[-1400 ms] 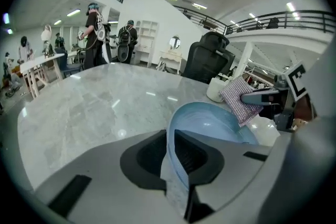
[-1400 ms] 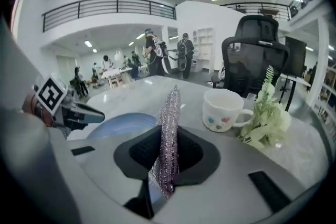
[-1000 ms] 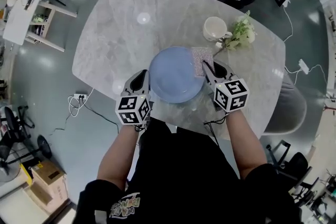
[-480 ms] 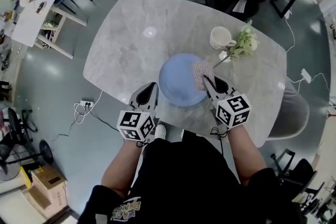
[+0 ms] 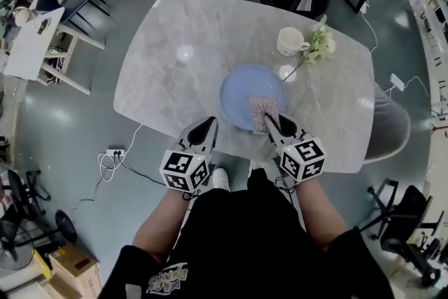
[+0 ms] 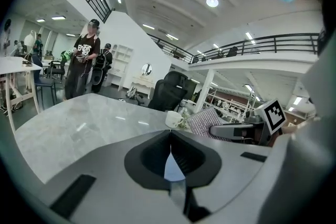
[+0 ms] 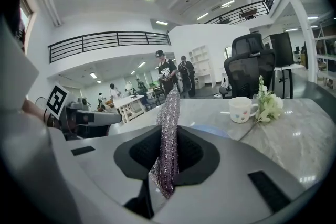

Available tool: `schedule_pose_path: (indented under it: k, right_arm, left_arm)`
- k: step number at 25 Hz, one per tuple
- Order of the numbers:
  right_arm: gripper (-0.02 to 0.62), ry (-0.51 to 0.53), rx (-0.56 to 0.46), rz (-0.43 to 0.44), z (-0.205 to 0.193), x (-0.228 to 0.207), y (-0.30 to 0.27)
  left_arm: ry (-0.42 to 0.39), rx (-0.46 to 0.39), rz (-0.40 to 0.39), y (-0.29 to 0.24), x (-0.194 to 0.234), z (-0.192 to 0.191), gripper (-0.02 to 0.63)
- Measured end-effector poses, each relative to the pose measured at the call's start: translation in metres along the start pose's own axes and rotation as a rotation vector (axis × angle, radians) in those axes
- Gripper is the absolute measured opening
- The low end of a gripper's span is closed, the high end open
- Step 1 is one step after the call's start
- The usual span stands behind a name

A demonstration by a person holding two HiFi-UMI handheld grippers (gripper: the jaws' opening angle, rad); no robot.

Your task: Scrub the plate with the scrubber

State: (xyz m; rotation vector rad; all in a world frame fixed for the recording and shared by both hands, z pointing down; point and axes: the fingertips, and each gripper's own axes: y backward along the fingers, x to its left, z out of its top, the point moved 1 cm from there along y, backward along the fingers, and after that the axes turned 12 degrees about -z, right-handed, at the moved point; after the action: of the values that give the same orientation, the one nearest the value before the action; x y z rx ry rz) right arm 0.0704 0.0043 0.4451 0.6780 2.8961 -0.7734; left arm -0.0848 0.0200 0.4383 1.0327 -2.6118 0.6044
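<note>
Right tongs tight on scrubber

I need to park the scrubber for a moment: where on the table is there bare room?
The table is bare left of and beyond the plate, out to its left and far edges; a smaller patch lies right of the plate. Crowded: cup and flowers at the plate's far right, left gripper and right gripper at the near edge.
</note>
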Motion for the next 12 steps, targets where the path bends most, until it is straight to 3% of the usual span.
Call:
schedule_pose_path:
  k: [12]
  right_arm:
    - [0.072,-0.036,-0.057,-0.137,-0.023,0.046,0.054]
  left_arm:
    - [-0.061,0.029,-0.174,0.032,-0.031,-0.010,0.018]
